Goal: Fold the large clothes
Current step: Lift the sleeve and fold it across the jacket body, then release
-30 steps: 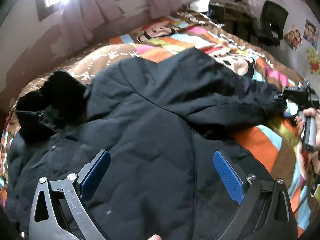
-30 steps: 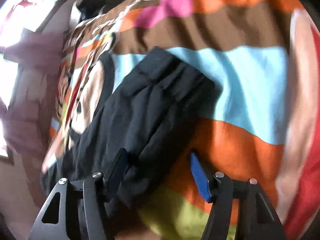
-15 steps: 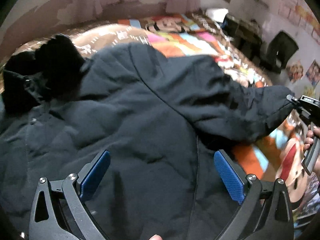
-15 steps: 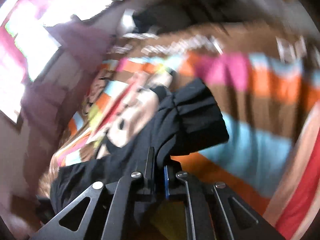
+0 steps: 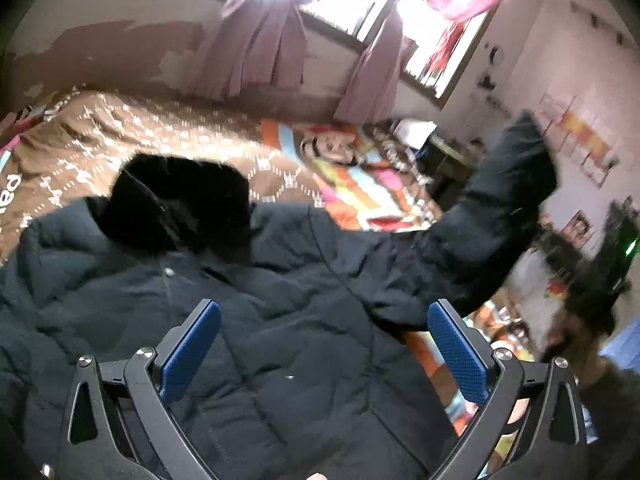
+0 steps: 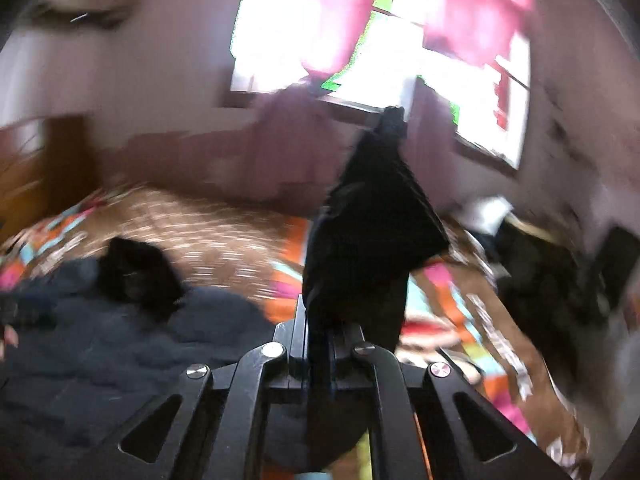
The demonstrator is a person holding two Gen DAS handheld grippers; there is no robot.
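A: Left wrist view first. Which step is this?

B: The sleeve fold, I'd say. The coat point(image 5: 248, 320) lies spread on the bed point(image 5: 160, 136), hood point(image 5: 180, 200) toward the far wall, and its sleeve point(image 5: 492, 232) is lifted clear of the cover at the right. The left gripper point(image 5: 328, 344) hovers over the coat body, fingers point(image 5: 458, 350) wide with nothing between them.

A: And the right wrist view?

B: The right gripper point(image 6: 318, 344) has its fingers closed tight on the sleeve point(image 6: 368, 236), cuff end standing up in front of the lens. The coat point(image 6: 120, 344) lies low on the left, hood point(image 6: 136, 272) beyond it. The picture is blurred.

A: The next move?

B: Probably carry the sleeve across onto the coat body and lay it flat. The padding is bulky, so the left gripper may need to press the body down.

A: The room?

B: A bedroom: bright patterned bedcover, a window point(image 6: 400, 60) with pink curtains point(image 5: 260, 48), a patchy wall, dark furniture to the right.
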